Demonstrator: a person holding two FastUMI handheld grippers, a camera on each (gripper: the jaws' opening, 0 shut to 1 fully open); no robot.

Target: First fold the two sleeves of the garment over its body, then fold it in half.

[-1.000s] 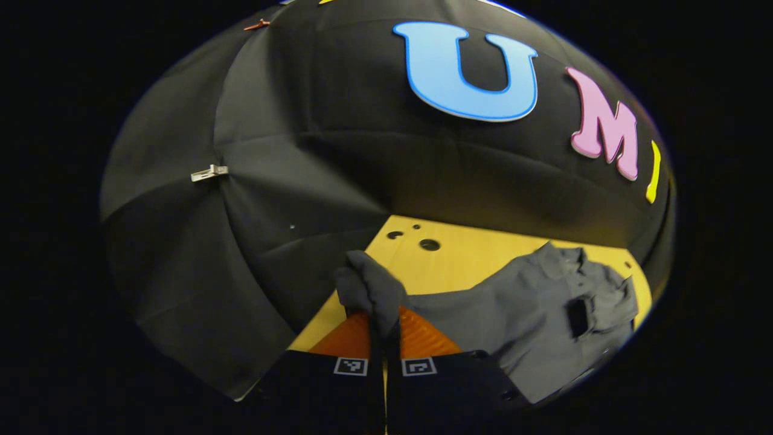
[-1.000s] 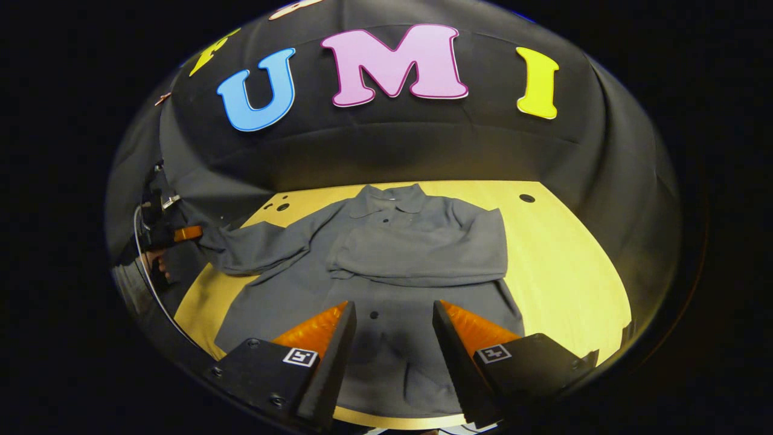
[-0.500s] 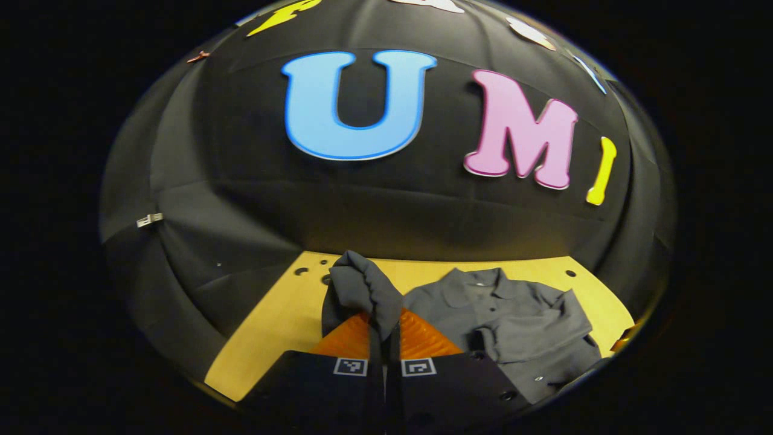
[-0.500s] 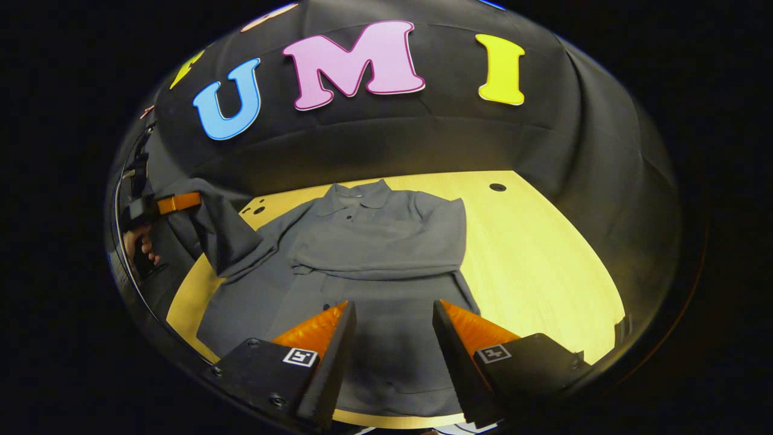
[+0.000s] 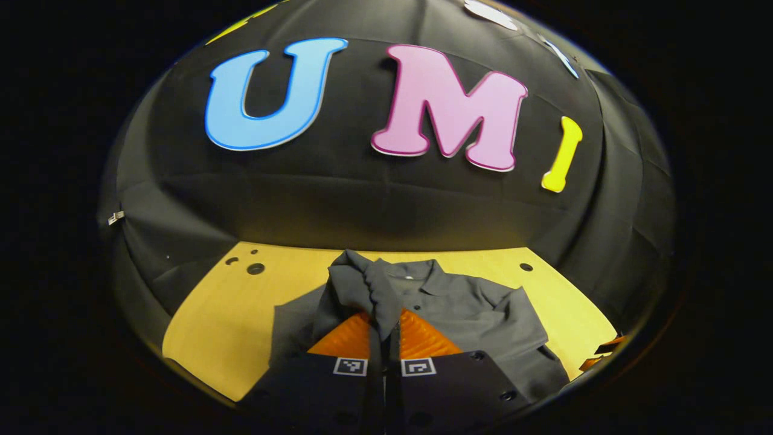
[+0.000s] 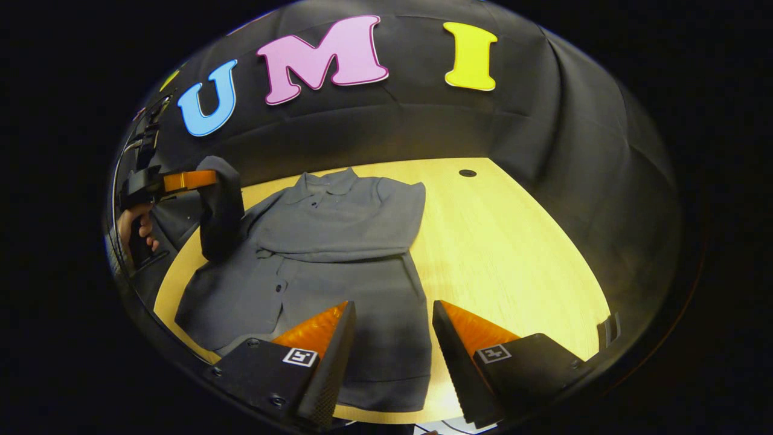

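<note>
One grey garment lies on the yellow table, with one sleeve folded across its chest. The left gripper is clamped on the second sleeve, lifted above the garment; the right gripper hovers wide apart over the hem.

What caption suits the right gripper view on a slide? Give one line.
Right gripper hangs open over the grey shirt while the left gripper lifts its second sleeve.

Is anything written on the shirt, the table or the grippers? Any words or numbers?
Shirt: no words or numbers.
Table: none.
Left hand-held gripper and right hand-held gripper: square markers, black-and-white patterns, not words or numbers.
</note>
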